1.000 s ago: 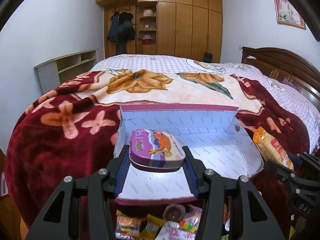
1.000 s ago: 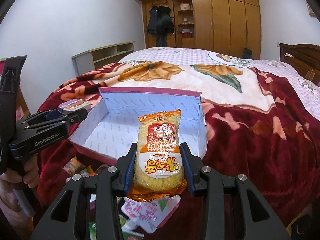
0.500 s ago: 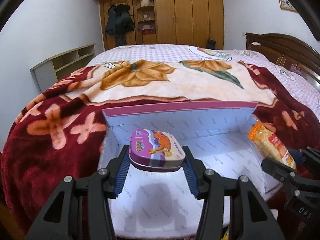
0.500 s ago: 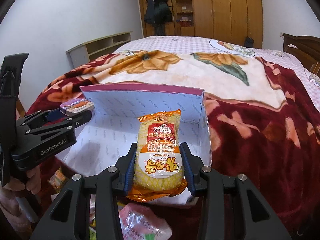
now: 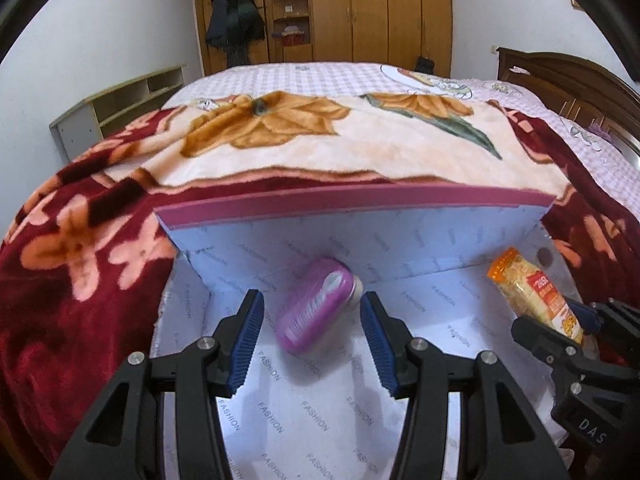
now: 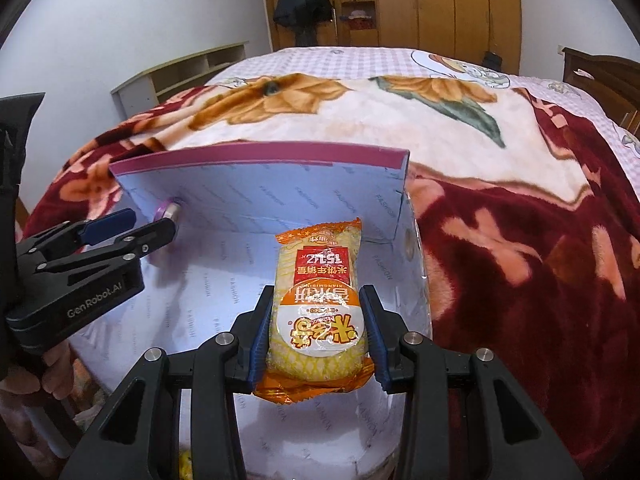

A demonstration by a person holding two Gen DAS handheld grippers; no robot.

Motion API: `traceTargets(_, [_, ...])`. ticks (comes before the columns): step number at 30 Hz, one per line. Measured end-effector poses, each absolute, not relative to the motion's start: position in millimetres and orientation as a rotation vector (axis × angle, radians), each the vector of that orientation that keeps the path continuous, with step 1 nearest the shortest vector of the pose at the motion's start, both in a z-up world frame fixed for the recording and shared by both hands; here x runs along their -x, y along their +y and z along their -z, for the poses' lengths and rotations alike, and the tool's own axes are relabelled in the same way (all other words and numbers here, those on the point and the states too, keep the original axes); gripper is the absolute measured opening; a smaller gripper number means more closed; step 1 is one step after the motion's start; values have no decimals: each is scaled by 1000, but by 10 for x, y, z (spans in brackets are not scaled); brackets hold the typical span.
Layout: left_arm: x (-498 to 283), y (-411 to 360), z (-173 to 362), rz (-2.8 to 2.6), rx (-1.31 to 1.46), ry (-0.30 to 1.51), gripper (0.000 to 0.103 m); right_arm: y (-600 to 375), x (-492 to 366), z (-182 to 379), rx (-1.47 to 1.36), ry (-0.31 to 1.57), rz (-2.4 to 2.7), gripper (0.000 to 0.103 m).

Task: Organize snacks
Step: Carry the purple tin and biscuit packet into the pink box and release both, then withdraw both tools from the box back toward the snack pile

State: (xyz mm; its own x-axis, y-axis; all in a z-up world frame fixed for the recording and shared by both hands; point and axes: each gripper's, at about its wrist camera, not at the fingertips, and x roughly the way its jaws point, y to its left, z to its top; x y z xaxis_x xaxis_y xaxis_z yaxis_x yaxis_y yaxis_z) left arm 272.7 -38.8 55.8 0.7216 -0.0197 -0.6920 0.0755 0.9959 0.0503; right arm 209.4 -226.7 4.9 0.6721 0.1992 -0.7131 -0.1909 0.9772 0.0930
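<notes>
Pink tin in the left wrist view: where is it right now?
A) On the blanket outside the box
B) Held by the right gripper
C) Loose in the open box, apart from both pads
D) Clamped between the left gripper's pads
C: the pink tin lies tilted inside the open box, with visible gaps to both pads of the left gripper.

A home bedroom: a blanket-covered bed [image 5: 320, 140], wooden wardrobe [image 5: 380, 8] and hanging coats [image 5: 234, 20].

"FASHION" repeats across the box lining [image 5: 320, 412]. The left gripper [image 6: 132, 226] body reads "GenRobot.AI". The right gripper [image 5: 576, 320] shows "DAS" (cut off). The snack packet [image 6: 320, 304] bears "15".
</notes>
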Motion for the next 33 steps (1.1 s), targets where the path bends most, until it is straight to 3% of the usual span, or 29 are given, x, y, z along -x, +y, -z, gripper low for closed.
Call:
traceTargets(9, [-2769, -391, -501, 48, -80, 786, 54, -2212, -2168, 32, 23, 809, -211, 42])
traceTargets(15, [-2766, -402, -490, 36, -98, 795, 61, -2202, -2157, 29, 11, 796, -203, 43])
traceTargets(19, [-2745, -389, -517, 21, -96, 778, 64, -2216, -2150, 22, 2, 791, -207, 49])
traceTargets(23, [-2690, -409, -556, 20, -120, 754, 75, -2222, -2121, 2, -6, 785, -228, 56])
traceTargets(33, [-2495, -397, -735, 38, -122, 714, 75, -2223, -1971, -147, -15, 747, -237, 57])
